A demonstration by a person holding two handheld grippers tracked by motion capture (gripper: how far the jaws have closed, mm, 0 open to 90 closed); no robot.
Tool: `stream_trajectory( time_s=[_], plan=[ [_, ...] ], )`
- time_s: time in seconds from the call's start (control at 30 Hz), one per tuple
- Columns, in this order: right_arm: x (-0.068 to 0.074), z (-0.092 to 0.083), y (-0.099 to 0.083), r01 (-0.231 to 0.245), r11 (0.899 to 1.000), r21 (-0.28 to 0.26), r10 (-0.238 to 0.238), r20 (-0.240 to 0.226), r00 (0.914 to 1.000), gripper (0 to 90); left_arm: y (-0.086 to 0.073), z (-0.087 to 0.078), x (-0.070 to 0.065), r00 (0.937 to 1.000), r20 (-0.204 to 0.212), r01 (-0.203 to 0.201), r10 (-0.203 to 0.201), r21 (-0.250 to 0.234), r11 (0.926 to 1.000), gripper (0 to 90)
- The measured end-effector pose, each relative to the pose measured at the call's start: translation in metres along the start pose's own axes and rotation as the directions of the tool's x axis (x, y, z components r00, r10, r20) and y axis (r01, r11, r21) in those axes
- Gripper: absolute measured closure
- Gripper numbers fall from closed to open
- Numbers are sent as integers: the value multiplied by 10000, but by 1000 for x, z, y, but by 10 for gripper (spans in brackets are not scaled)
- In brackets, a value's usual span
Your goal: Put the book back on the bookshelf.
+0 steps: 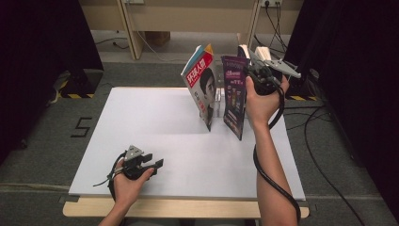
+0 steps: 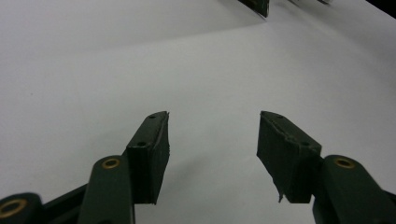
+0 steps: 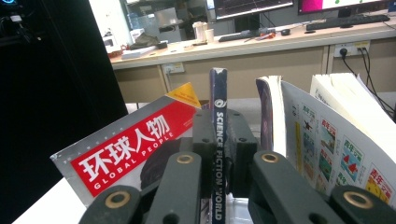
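Pinching the Science Fiction World magazine by its spine keeps it upright for the right gripper, while the left gripper idles, spread wide over the table.

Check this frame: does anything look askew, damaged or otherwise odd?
Yes. The Global People magazine leans steeply left on the white table instead of standing upright. The right gripper is clamped on the Science Fiction World magazine. The left gripper has chipped, ragged pads.

Red-banded magazine, purple magazine, white table
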State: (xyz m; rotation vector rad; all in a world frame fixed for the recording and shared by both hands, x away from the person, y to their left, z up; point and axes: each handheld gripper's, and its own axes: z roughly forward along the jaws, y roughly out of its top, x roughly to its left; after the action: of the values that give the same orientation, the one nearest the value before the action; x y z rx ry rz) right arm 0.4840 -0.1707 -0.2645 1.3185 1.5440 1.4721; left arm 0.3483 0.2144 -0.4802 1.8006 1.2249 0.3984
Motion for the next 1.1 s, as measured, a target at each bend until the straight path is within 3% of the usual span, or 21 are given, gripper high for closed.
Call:
stream_trajectory(
  time_s=[0.5,1.1],
  plan=[
    [1,12,4,66,9996,-267,-60,218,9997,847,-1,1,-1,10000,31,11,-11,-35,10000,432],
    [0,29,3,312,9994,-130,-305,495,9983,846,-1,0,0,10000,13,-4,4,-38,10000,433]
  ],
)
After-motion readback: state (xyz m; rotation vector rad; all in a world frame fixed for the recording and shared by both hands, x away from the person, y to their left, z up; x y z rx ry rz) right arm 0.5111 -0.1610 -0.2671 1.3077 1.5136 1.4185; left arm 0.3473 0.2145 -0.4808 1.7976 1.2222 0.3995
